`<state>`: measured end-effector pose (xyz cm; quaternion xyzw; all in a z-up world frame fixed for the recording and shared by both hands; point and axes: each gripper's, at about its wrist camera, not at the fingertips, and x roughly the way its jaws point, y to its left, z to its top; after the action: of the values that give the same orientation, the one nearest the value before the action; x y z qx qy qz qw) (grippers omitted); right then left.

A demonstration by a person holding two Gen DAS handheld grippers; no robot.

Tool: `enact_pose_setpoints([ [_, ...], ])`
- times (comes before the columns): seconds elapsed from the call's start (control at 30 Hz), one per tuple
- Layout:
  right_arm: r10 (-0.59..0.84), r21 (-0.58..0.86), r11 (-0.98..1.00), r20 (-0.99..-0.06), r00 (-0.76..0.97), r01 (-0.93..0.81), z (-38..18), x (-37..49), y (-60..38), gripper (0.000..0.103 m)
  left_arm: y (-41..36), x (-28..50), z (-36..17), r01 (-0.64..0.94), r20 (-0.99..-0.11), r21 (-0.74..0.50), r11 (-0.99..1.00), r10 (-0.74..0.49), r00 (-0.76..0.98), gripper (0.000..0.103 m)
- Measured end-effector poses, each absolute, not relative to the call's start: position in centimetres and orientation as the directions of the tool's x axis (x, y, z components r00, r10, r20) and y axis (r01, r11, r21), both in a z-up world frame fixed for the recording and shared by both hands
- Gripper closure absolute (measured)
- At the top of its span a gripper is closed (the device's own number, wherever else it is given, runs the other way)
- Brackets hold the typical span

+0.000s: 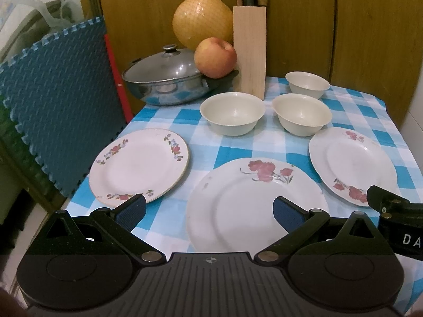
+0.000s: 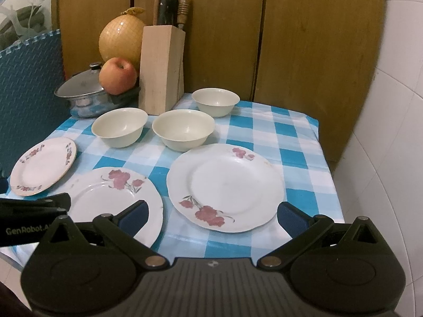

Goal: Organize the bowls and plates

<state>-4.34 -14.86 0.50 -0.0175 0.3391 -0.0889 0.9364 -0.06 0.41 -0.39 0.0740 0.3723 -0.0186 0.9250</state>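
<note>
Three flowered white plates lie on the blue checked cloth: a left plate (image 1: 138,165) (image 2: 43,165), a middle plate (image 1: 253,206) (image 2: 105,198) and a right plate (image 1: 351,163) (image 2: 224,187). Three cream bowls stand behind them: left (image 1: 232,112) (image 2: 119,126), middle (image 1: 301,113) (image 2: 183,129) and far (image 1: 306,83) (image 2: 215,101). My left gripper (image 1: 210,211) is open and empty above the near edge of the middle plate. My right gripper (image 2: 211,218) is open and empty above the near edge of the right plate.
A lidded steel pot (image 1: 164,79), an apple (image 1: 215,58), a netted pomelo (image 1: 202,23) and a wooden knife block (image 1: 249,52) stand at the back. A blue foam mat (image 1: 58,100) leans at the left. A white wall (image 2: 383,158) is at the right.
</note>
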Motion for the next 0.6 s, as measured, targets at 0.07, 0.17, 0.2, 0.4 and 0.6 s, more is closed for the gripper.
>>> enact_pose_setpoints([
  [0.07, -0.174, -0.091, 0.984, -0.634, 0.754, 0.151, 0.5, -4.34, -14.78, 0.004, 0.6, -0.21, -0.37, 0.088, -0.692, 0.117, 0.989, 0.018, 0.721, 0.0],
  [0.17, -0.17, -0.093, 0.985, -0.634, 0.754, 0.143, 0.53, -4.3, -14.68, 0.004, 0.72, -0.38, -0.4, 0.083, -0.691, 0.116, 0.99, 0.02, 0.722, 0.0],
  [0.2, -0.169, -0.094, 0.985, -0.635, 0.754, 0.142, 0.51, -4.28, -14.62, 0.004, 0.68, -0.35, -0.4, 0.083, -0.692, 0.117, 0.99, 0.022, 0.722, 0.0],
  [0.4, -0.167, -0.097, 0.986, -0.636, 0.753, 0.137, 0.31, -4.31, -14.43, 0.004, 0.5, -0.42, -0.37, 0.081, -0.685, 0.128, 0.988, 0.029, 0.728, 0.0],
  [0.6, -0.168, -0.1, 0.986, -0.64, 0.749, 0.136, 0.15, -4.3, -14.32, 0.004, 0.56, -0.67, -0.47, 0.082, -0.685, 0.134, 0.988, 0.032, 0.728, 0.0],
])
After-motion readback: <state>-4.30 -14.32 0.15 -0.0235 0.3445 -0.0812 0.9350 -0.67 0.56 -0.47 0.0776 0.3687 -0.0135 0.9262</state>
